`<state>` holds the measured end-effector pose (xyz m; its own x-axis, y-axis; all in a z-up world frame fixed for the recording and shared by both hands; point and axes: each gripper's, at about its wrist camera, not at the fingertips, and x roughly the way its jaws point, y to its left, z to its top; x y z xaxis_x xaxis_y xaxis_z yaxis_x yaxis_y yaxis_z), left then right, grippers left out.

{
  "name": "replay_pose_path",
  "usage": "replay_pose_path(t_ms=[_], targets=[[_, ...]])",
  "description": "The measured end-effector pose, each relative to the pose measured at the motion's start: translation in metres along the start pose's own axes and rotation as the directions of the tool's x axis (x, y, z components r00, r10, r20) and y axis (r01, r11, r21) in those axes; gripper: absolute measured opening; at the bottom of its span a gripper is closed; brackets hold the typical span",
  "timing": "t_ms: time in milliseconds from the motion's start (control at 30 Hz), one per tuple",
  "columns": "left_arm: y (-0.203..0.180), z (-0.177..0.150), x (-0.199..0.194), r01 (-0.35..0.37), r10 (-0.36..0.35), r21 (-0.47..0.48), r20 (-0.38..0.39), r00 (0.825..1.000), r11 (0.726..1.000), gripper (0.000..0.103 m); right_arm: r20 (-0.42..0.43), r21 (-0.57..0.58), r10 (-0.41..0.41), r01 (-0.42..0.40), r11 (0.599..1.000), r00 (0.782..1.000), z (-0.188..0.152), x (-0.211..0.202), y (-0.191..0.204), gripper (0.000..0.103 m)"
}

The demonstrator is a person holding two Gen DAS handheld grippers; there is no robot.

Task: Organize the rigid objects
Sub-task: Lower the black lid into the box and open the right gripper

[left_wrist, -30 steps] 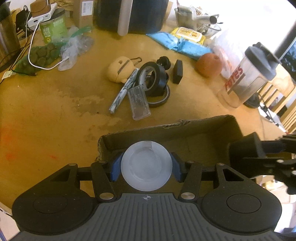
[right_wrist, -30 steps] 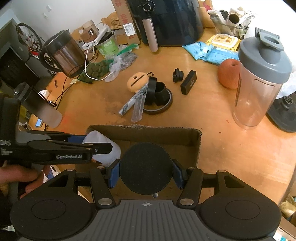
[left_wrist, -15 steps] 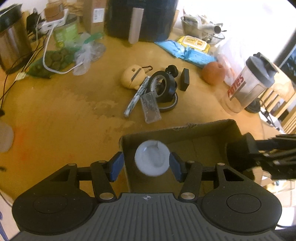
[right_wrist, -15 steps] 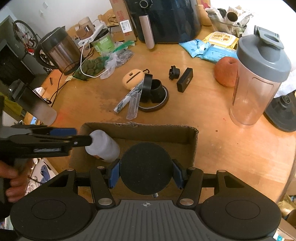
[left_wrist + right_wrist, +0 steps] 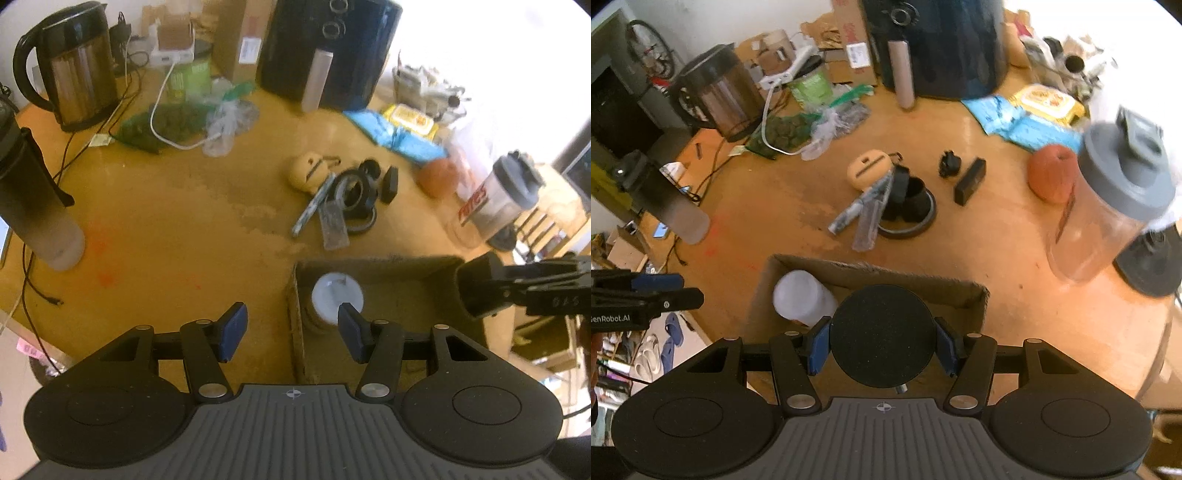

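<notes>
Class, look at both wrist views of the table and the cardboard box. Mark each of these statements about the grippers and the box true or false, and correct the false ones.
1. The white jar stands inside the cardboard box. True.
2. The left gripper grips the white jar. False: its fingers are open and empty.
3. The right gripper holds a black round object. True.
4. The shaker bottle lies inside the box. False: it stands on the table.

Cluttered wooden table (image 5: pixel 155 229), white wall (image 5: pixel 701 26), bright daylight.
</notes>
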<state>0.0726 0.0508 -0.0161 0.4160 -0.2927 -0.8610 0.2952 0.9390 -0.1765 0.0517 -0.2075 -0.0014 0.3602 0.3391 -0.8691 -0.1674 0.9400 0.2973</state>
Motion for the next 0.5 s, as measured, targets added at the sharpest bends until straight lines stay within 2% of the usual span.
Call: replay_pose_path(t_ms=[333, 500], targets=[[-0.002, -0.003, 0.017, 0.025, -0.025, 0.003, -0.026, 0.999, 1.000, 0.054, -0.053, -0.010, -0.013, 0.013, 1.000, 0.999, 0.001, 0.047, 0.002, 0.060], [-0.004, -0.002, 0.018, 0.043, -0.043, 0.011, -0.026, 0.999, 0.999, 0.054, -0.103, -0.003, -0.074, 0.074, 0.997, 0.992, -0.001, 0.076, 0.003, 0.060]])
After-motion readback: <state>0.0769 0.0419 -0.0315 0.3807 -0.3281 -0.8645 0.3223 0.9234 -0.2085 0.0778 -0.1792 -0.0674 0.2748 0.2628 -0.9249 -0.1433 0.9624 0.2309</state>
